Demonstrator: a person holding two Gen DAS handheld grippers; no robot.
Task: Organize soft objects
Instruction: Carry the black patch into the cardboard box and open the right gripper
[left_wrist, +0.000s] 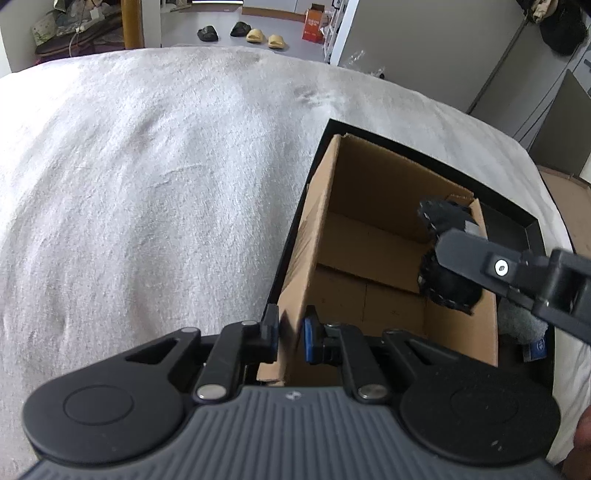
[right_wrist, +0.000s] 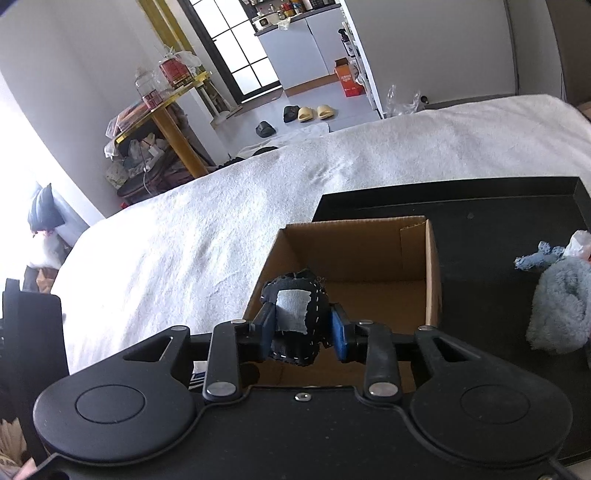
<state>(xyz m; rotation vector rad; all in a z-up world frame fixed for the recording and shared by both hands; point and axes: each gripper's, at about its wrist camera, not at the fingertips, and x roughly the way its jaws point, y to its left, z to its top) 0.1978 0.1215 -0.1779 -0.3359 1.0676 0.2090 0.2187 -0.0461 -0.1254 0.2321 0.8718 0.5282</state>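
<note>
Holding the cardboard box (left_wrist: 373, 258) steady is our first job: our left gripper (left_wrist: 290, 339) has its jaws pressed together on the box's near wall, and we judge it should keep that pinch so the box does not slide on the black tray (right_wrist: 480, 221) beneath it.

Our right gripper (right_wrist: 301, 328) hangs over the box's open top with the black stitched soft toy (right_wrist: 295, 314) between its fingers. The left pad looks to touch the toy, while a sliver of gap seems to show at the right pad, so we cannot tell whether the toy is still gripped. No earlier picture helps us there.

To do the drop well, we would want the toy clear inside the box's rim before the fingers part fully, and low enough that it does not bounce off a wall. It sits nearer the box's left and near walls than its far corner, so a nudge toward the box's middle seems wise.

The box is empty inside, with plenty of room. Its rim edges are thin and upright; a finger catching one could tip the box against our left hold. Right of the box, on the tray, lies a pale blue plush (right_wrist: 561, 299), well apart and untouched. Left of the box, the white blanket (left_wrist: 147, 184) lies open.
</note>
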